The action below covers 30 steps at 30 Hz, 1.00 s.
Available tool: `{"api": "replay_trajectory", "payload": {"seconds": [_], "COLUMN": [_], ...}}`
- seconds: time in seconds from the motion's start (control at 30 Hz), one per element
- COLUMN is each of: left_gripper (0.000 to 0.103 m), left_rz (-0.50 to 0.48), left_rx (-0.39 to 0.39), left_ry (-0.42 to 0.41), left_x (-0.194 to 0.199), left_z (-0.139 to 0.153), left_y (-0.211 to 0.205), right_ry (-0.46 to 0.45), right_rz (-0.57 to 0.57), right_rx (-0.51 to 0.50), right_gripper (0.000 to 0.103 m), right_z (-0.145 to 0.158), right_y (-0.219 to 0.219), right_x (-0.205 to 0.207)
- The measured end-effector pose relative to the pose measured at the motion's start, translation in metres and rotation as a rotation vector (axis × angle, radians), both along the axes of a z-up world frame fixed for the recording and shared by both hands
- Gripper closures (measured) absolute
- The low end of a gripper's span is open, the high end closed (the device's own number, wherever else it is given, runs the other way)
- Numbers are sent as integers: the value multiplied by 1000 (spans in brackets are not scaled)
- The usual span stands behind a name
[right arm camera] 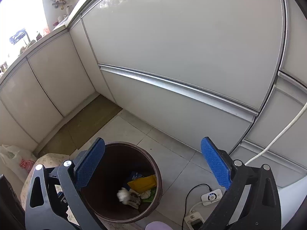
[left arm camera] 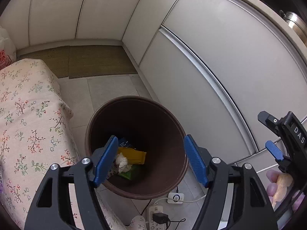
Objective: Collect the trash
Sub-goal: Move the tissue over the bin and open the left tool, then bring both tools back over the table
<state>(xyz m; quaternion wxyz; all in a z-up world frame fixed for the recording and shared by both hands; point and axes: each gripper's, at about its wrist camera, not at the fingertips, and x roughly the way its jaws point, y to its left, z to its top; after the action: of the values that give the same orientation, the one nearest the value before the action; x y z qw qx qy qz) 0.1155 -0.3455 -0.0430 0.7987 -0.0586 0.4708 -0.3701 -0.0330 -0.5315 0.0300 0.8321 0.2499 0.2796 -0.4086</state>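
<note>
A round brown bin (left arm camera: 134,98) stands on the tiled floor, and my left gripper (left arm camera: 151,159) hangs open directly over its mouth with nothing between the blue pads (left arm camera: 106,161). Inside the bin lie a yellow wrapper (left arm camera: 135,155), a crumpled white tissue (left arm camera: 121,161), a green wrapper (left arm camera: 128,174) and a blue packet (left arm camera: 124,143). My right gripper (right arm camera: 152,164) is also open and empty, above the bin's (right arm camera: 158,184) right side; it shows at the right edge of the left wrist view too, as the right gripper (left arm camera: 265,130). The tissue (right arm camera: 122,194) and yellow wrapper (right arm camera: 143,183) are visible below it.
A surface under floral cloth (left arm camera: 28,124) adjoins the bin's left side. Grey cabinet fronts (left arm camera: 211,67) run behind and to the right. A power strip (left arm camera: 155,213), a small white device (right arm camera: 211,197) and cables lie on the floor by the bin. A brown mat (left arm camera: 96,61) lies farther back.
</note>
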Motion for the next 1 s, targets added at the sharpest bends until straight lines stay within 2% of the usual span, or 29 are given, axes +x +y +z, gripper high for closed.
{"api": "replay_trajectory", "payload": {"seconds": [0.13, 0.23, 0.27, 0.33, 0.47, 0.53, 0.6, 0.67, 0.73, 0.87, 1.0], "left_gripper": [29, 29, 29, 23, 20, 17, 17, 17, 17, 17, 17], "left_rz": [10, 59, 68, 65, 40, 45, 76, 117, 168, 337, 537], "left_rx": [-42, -115, -161, -301, -554, -639, -675, -663, -619, -446, -229], "left_ry": [71, 139, 168, 232, 321, 351, 357, 342, 314, 236, 170], "left_x": [0, 3, 4, 4, -4, -10, -15, -21, -28, -37, -42], "left_z": [-4, -3, -1, 4, 17, 22, 27, 32, 35, 35, 27], "left_y": [23, 56, 69, 99, 157, 182, 208, 229, 252, 301, 353], "right_ry": [-23, -38, -43, -51, -40, -30, -22, -4, 23, 83, 142], "right_rz": [1, 23, 35, 71, 141, 187, 239, 292, 344, 483, 663], "right_rx": [35, 71, 85, 116, 136, 138, 144, 138, 112, 54, 30], "right_gripper": [7, 7, 7, 7, 7, 7, 7, 7, 7, 7, 7], "right_z": [0, -2, -2, -4, -6, -7, -7, -8, -9, -13, -24], "right_y": [-3, -2, -1, 4, 23, 38, 56, 76, 99, 153, 212], "right_x": [-2, -1, 1, 6, 21, 32, 42, 54, 65, 84, 100]}}
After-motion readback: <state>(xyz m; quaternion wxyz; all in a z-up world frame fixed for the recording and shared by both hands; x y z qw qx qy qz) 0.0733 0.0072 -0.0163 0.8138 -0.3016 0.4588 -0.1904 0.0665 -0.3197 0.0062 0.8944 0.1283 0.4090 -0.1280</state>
